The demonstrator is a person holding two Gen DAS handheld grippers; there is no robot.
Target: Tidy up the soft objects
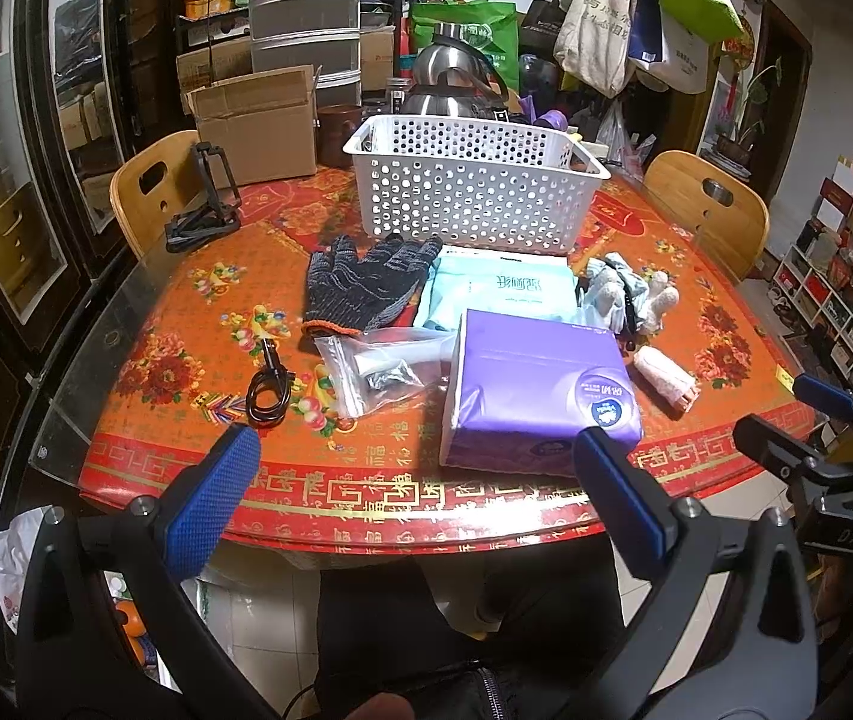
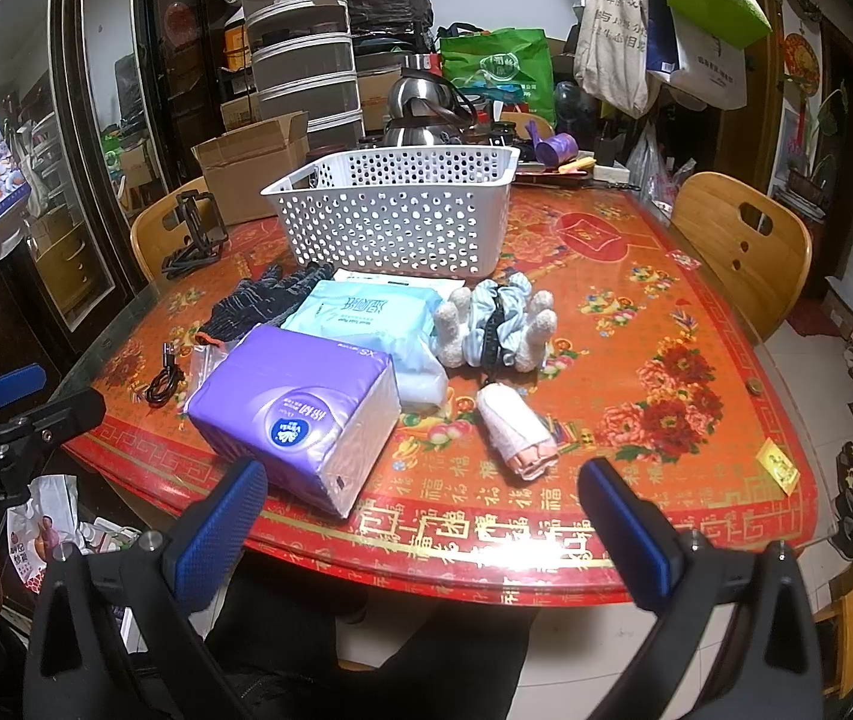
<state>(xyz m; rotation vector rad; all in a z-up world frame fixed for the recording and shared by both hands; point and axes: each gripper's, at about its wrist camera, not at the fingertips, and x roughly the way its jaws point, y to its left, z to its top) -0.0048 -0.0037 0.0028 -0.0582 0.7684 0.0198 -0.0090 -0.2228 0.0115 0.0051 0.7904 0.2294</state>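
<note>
You held both grippers, left (image 1: pixel 417 468) and right (image 2: pixel 420 501), spread apart and empty; the soft items, purple tissue pack (image 2: pixel 297 405) included, lay before the basket (image 2: pixel 396 210), likely their destination.

We hold our left gripper (image 1: pixel 420 468) level at the near edge, its blue-padded fingers (image 1: pixel 210 498) spread wide and holding nothing. Our right gripper (image 2: pixel 420 510) sits just to its right, equally wide apart and empty. Our dark-trousered legs (image 1: pixel 462 618) show below both.
</note>
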